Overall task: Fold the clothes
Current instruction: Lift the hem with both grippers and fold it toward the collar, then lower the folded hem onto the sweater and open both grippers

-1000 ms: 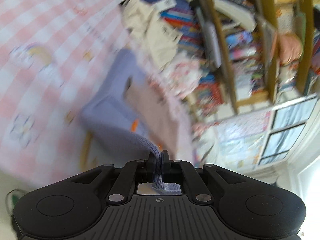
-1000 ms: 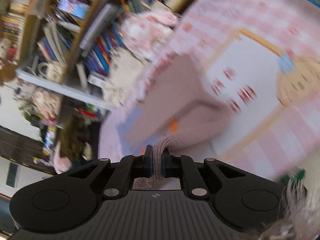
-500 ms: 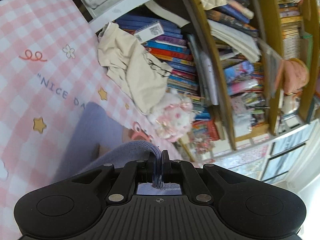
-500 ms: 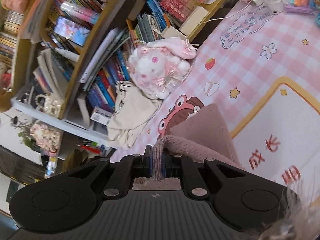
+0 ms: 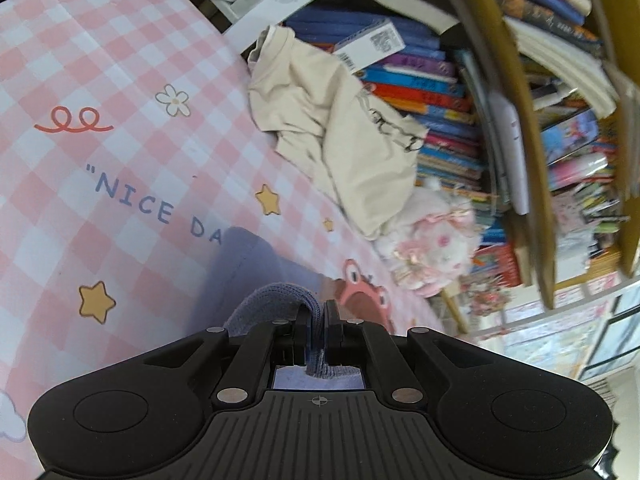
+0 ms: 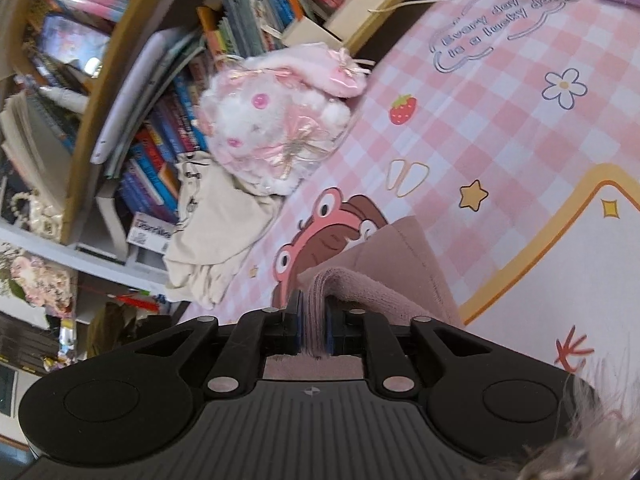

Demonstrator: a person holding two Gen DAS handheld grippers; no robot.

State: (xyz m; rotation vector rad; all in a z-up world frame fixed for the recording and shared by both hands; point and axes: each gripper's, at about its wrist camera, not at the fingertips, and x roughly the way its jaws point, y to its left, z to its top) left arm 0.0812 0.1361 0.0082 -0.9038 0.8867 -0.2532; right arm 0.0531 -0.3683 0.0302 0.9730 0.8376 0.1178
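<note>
While the left gripper [image 5: 318, 320] pinches blue cloth [image 5: 256, 264], the right gripper [image 6: 312, 320], jaws easing, grips pink cloth [image 6: 400, 264].

Each tool, left [image 5: 317, 334] and right [image 6: 313, 330], shows a matte black ribbed housing with two round recesses, silver screw heads, a small crosshair mark and angled black finger arms; the right carries blue pads.
</note>
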